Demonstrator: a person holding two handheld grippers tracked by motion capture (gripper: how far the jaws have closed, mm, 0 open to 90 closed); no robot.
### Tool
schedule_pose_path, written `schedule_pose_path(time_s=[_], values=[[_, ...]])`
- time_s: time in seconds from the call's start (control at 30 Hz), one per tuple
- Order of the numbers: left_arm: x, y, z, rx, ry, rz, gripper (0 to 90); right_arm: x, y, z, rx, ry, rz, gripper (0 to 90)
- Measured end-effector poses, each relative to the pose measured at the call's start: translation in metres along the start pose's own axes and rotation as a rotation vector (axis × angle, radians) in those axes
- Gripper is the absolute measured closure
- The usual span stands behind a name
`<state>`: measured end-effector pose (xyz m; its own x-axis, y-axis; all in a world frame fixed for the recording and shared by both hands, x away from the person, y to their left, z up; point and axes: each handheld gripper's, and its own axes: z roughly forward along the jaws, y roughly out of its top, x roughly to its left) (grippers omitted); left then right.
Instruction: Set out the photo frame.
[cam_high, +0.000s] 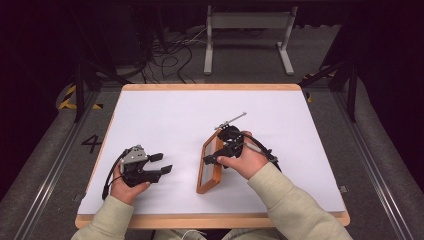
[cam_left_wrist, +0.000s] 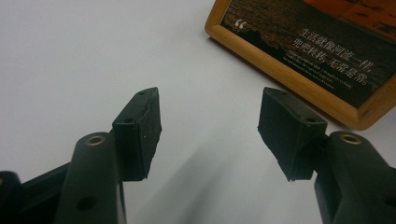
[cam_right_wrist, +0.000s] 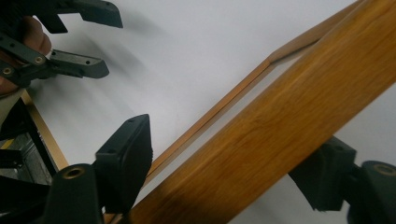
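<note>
Two hands each held one claw: the left gripper (cam_high: 162, 163) gaped empty, while the right gripper (cam_high: 216, 154) straddled one wooden picture frame (cam_high: 210, 172) at its 3 o'clock; whether it pinched was unclear.

This looks like a lab or recording studio set up for data capture, not a home. A white-topped table with a wooden rim (cam_high: 210, 87) stands alone at the centre of the high view on grey carpet (cam_high: 40, 165). Black curtains (cam_high: 45, 35) close off the upper left and right. Loose cables (cam_high: 170, 60) sprawl on the floor at top centre, beside a grey metal stand (cam_high: 247, 30). Yellow-black hazard tape (cam_high: 70, 100) and a painted number 4 (cam_high: 91, 143) mark the floor at left, and metal rails (cam_high: 372, 170) run along both sides.
</note>
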<state>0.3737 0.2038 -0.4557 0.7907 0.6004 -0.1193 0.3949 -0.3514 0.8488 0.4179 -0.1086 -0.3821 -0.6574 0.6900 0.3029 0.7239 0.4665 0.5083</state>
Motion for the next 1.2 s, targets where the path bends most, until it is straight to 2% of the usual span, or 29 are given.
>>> schedule_pose_path(time_s=[0.13, 0.2, 0.3, 0.4, 0.5, 0.67, 0.73, 0.8, 0.93, 1.07, 1.13, 1.2], values=[[0.000, 0.000, 0.000, -0.001, 0.000, 0.000, 39.4, 0.001, 0.000, 0.003, 0.022, -0.001, 0.021, 33.7], [0.000, 0.000, 0.000, 0.000, 0.001, 0.001, 39.4, 0.002, 0.001, 0.001, 0.035, -0.007, 0.029, 42.5], [0.000, 0.000, 0.000, -0.001, 0.000, 0.001, 39.4, 0.003, 0.004, -0.006, 0.050, 0.005, 0.023, 63.7], [0.000, 0.000, 0.000, -0.003, 0.001, 0.001, 39.4, 0.005, 0.006, -0.010, 0.077, 0.015, -0.005, 69.5], [0.000, 0.000, 0.000, -0.001, 0.001, 0.000, 39.4, 0.008, 0.008, -0.013, 0.103, 0.033, -0.088, 69.9], [0.001, 0.000, 0.000, -0.002, -0.001, 0.003, 39.4, 0.012, 0.014, -0.020, 0.172, 0.056, -0.364, 70.1], [0.002, 0.000, 0.000, -0.005, 0.002, 0.002, 39.4, 0.011, 0.017, -0.021, 0.221, 0.091, -0.467, 70.1], [0.001, 0.000, 0.000, -0.002, -0.001, -0.002, 39.3, 0.007, 0.018, -0.022, 0.240, 0.125, -0.544, 70.2], [0.001, -0.001, 0.001, 0.000, 0.001, -0.006, 39.1, -0.003, 0.022, -0.022, 0.270, 0.195, -0.672, 70.1], [0.002, -0.001, 0.001, -0.001, 0.001, -0.003, 39.1, -0.009, 0.026, -0.021, 0.276, 0.260, -0.780, 70.0], [0.002, -0.001, 0.001, 0.001, 0.001, -0.003, 39.0, -0.012, 0.027, -0.020, 0.269, 0.282, -0.813, 69.9], [0.002, -0.001, 0.001, 0.002, 0.000, 0.002, 39.0, -0.013, 0.028, -0.020, 0.265, 0.289, -0.821, 69.7]])
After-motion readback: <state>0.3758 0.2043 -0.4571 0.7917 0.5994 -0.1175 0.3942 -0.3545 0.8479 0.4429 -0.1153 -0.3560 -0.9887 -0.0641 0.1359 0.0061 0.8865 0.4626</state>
